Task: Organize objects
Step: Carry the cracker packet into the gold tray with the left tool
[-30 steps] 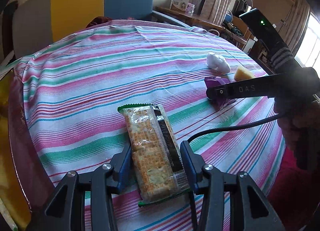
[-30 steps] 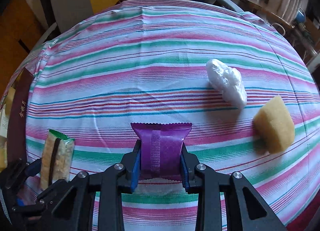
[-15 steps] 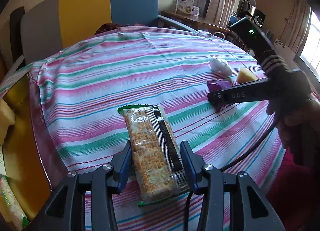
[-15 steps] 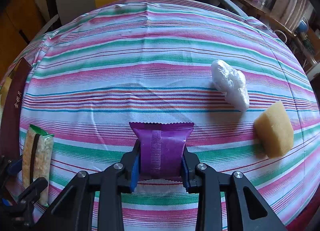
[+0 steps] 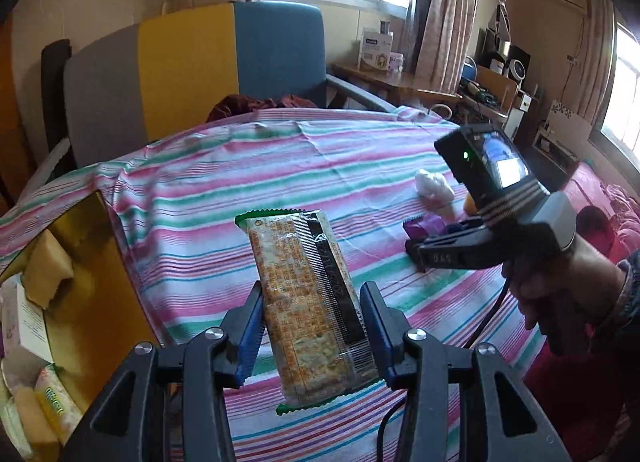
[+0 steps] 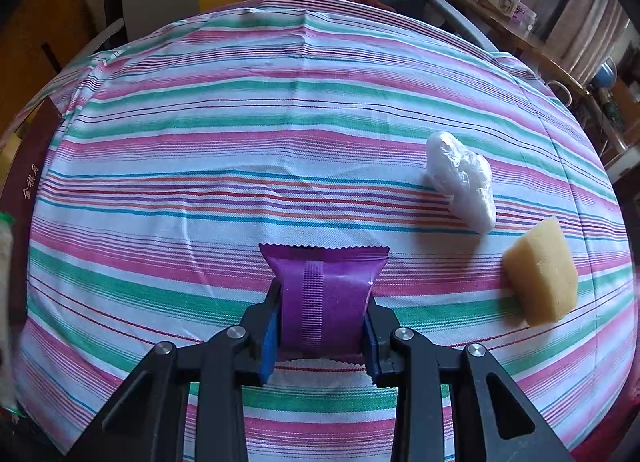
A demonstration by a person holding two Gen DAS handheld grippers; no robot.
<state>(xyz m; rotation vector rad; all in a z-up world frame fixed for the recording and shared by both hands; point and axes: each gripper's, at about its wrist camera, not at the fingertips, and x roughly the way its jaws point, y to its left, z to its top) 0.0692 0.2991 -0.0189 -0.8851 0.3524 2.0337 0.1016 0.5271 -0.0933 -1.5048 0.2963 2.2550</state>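
Left wrist view: yellow box (image 5: 100,302) holds sponges (image 5: 46,270) and packets (image 5: 54,402).

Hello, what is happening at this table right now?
A person works with two handheld grippers. The left gripper is shut on a cracker packet, held above the striped tablecloth. The right gripper is shut on a purple packet. A white wrapped bundle and a yellow sponge lie on the cloth.
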